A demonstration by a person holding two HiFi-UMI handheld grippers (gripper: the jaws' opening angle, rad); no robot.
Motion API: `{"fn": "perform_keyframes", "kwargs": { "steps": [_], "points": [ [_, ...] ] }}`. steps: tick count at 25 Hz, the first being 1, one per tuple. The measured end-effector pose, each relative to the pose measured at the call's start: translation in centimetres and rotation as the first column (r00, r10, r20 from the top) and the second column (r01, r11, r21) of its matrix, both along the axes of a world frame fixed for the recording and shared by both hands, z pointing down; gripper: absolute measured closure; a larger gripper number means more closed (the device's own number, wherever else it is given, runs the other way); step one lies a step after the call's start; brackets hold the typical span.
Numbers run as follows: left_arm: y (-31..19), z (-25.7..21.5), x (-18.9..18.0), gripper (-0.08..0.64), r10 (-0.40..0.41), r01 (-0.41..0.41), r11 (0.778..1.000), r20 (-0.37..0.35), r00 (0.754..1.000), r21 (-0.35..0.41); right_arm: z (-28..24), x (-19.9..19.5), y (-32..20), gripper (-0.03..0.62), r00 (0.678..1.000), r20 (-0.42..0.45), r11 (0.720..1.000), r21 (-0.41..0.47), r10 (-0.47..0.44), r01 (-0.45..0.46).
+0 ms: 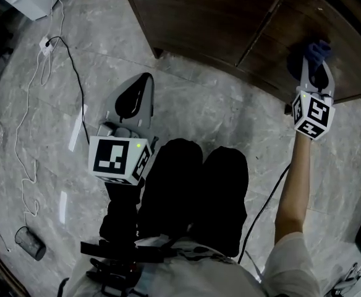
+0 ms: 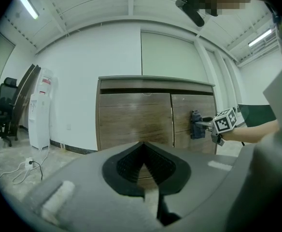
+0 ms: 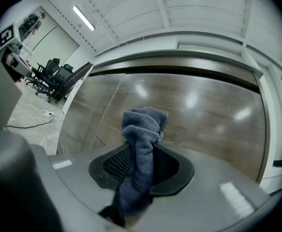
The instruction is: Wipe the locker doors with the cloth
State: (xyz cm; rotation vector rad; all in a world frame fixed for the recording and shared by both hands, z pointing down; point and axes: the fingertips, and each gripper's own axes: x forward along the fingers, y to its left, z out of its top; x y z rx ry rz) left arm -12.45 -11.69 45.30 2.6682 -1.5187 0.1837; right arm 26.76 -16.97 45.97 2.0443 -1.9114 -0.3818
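My right gripper [image 3: 141,150] clamps the cloth [image 3: 143,124] between its jaws, the bunch poking past the tips against the locker door [image 3: 204,115]; my left gripper [image 2: 142,145] is closed and empty.

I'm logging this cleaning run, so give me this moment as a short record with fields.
Place: wooden locker, two doors in view, on a grey stone floor
Right gripper: shut on blue cloth, cloth up against the right-hand door
Left gripper: jaws together, nothing between them, held low and away from the locker
Beside locker: white standing unit to its left
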Motion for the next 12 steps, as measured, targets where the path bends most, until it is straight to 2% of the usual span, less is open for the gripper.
{"fn": "perform_keyframes", "kwargs": {
  "steps": [7, 12],
  "points": [
    [0.1, 0.1, -0.5, 0.56, -0.008, 0.008, 1.0, -0.003, 1.0, -0.002, 5.5, -1.6, -0.4, 0.479, 0.999, -0.015, 0.994, -0.102, -0.033, 0.031],
    [0.5, 0.4, -0.9, 0.56, -0.008, 0.008, 1.0, 0.003, 1.0, -0.008, 8.9, -2.9, -0.6, 0.479, 0.996, -0.061, 0.987, -0.153, -0.06, 0.05]
  ]
}}
